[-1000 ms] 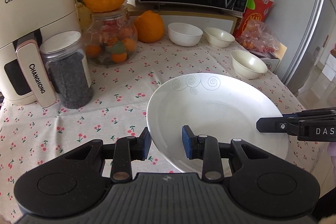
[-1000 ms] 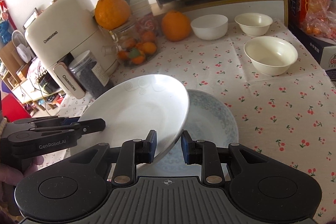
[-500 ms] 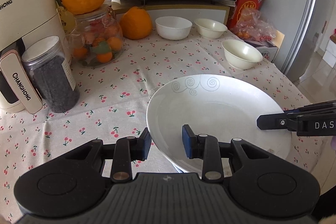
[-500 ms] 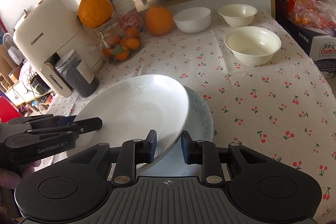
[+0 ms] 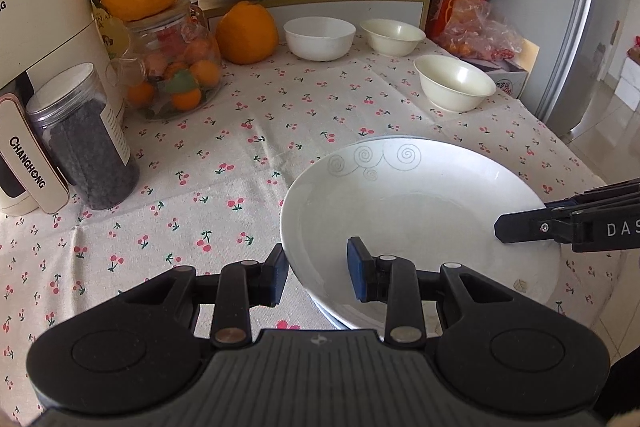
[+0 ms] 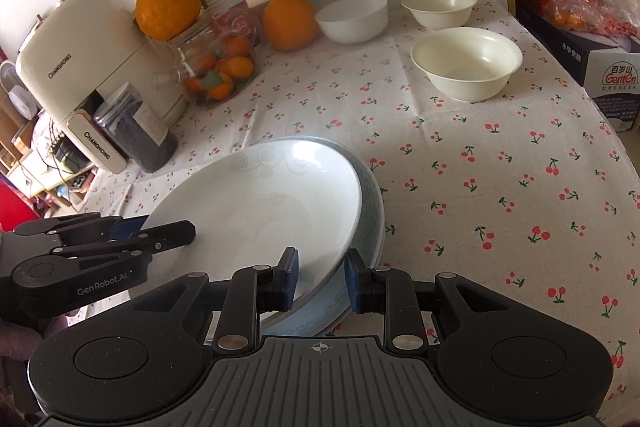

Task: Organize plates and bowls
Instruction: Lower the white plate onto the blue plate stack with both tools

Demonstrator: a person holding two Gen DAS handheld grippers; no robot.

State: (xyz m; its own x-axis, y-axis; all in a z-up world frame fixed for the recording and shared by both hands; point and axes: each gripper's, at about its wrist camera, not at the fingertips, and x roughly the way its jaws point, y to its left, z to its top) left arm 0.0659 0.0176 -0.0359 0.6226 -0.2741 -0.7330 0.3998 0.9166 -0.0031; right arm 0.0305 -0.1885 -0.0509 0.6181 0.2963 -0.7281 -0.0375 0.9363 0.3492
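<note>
- You are only seeing a sliver of the pale blue patterned plate [image 6: 370, 223]: it is peeking out beyond the right rim of the white glossy deep plate with grey spiral marks [image 5: 416, 211] and under your right jaws, and whether the white plate is already resting on it is hard to make out.
- Your right gripper [image 6: 319, 277] is being cut off at the right edge of the left wrist view, so only its dark finger ends are showing there.
- Your left gripper [image 5: 317, 275] is clenching the white plate's near-left rim: one pad is sitting outside the rim, the other inside on the plate's inner face.
- Your right gripper is clenching the opposite rim the same way, with the rim running between its two blue pads.
- The plate is lying slightly tilted between both sets of jaws, its far edge pointing away from you over the cherry-print tablecloth [image 5: 248, 131].
- Ahead of your jaws the cloth is lying bare up to three small white bowls [image 6: 467, 62] standing well apart from the plate.
- Off to the left of your left jaws, a clear jar of dark grains [image 5: 86, 143] and a cream appliance [image 5: 44, 11] are crowding that side; to the right, the table edge is running close beyond the plate.
</note>
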